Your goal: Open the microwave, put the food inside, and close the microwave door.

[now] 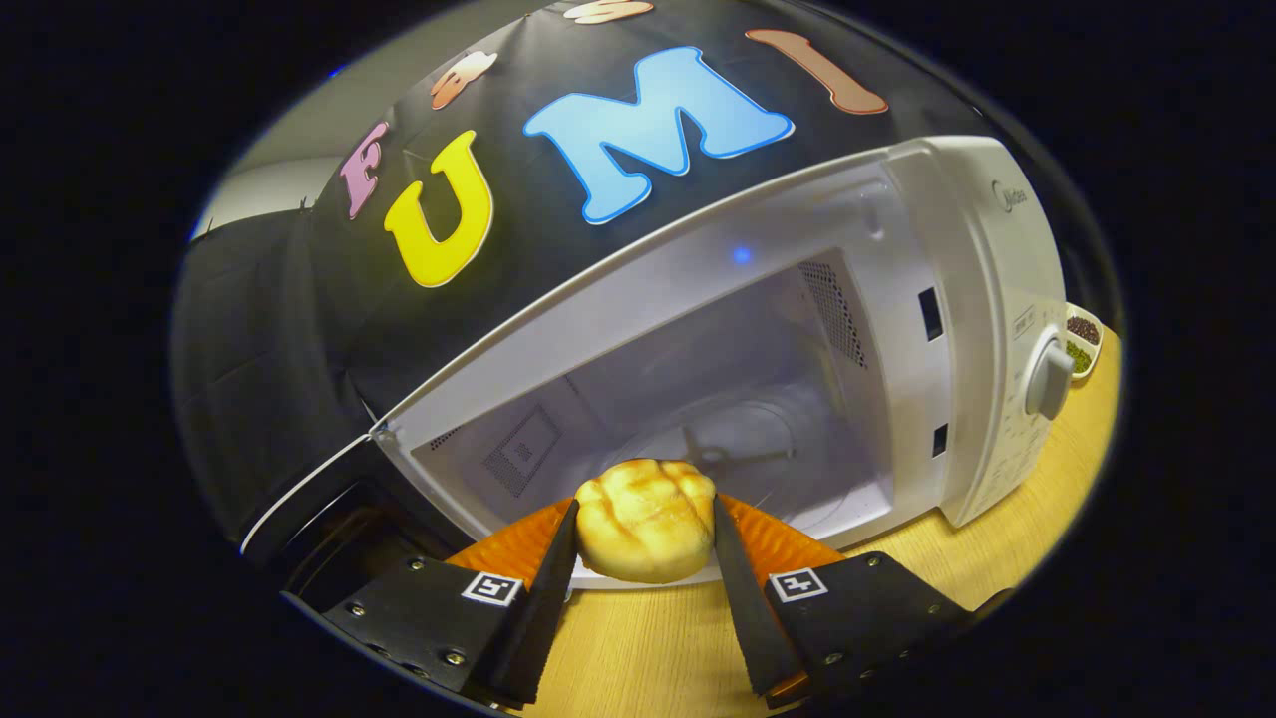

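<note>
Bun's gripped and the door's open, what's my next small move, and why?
Probably ease forward into the microwave: the gripper is shut on the bun, which sits just short of the open cavity, with the glass turntable beyond.

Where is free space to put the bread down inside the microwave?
The gripper is shut on the bread at the microwave opening. The glass turntable just beyond the bread is bare between the cavity walls. The doorway is wide.

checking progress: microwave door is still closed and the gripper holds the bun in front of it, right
Not quite: the microwave door is open, its cavity exposed in the gripper view. The rest holds: the gripper grips the bun in front of it.
</note>
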Motion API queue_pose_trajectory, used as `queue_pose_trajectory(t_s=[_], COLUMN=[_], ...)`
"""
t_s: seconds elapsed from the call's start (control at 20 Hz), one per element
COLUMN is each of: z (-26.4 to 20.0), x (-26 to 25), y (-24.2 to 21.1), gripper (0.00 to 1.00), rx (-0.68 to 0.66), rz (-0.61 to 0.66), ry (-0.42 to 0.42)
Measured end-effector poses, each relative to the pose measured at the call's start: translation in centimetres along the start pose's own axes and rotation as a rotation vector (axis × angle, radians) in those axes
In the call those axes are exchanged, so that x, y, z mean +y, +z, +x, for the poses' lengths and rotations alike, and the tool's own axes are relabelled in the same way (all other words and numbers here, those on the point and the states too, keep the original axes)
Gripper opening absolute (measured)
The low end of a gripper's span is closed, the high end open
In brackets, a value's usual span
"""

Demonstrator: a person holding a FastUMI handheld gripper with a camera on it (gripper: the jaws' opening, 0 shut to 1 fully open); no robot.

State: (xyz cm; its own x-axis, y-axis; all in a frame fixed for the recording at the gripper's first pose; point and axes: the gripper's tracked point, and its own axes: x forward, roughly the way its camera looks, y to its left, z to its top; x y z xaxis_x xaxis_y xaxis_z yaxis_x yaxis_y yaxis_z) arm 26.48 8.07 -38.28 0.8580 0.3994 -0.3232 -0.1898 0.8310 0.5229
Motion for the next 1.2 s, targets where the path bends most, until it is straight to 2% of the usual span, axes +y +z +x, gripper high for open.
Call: queue_pose_trajectory(t_s=[0.5,0.55,0.6,0.7,0.85,0.9,1.1,1.2], z=[4.5,4.9,5.3,6.1,6.8,7.1,6.9,6.8], x=[-1.1,-1.4,-1.4,-1.5,-2.6,-3.0,-3.0,-2.6], y=[-0.3,-0.4,-0.4,-0.3,-0.1,-0.2,-0.5,-0.3], gripper=[0.75,0.76,0.84,0.84,0.83,0.87,0.88,0.89], rx=[-0.066,-0.067,-0.068,-0.083,-0.114,-0.114,-0.120,-0.122], rz=[0.088,0.101,0.121,0.162,0.136,0.121,0.038,0.039], ry=[-0.077,-0.091,-0.090,-0.087,-0.145,-0.165,-0.196,-0.194])
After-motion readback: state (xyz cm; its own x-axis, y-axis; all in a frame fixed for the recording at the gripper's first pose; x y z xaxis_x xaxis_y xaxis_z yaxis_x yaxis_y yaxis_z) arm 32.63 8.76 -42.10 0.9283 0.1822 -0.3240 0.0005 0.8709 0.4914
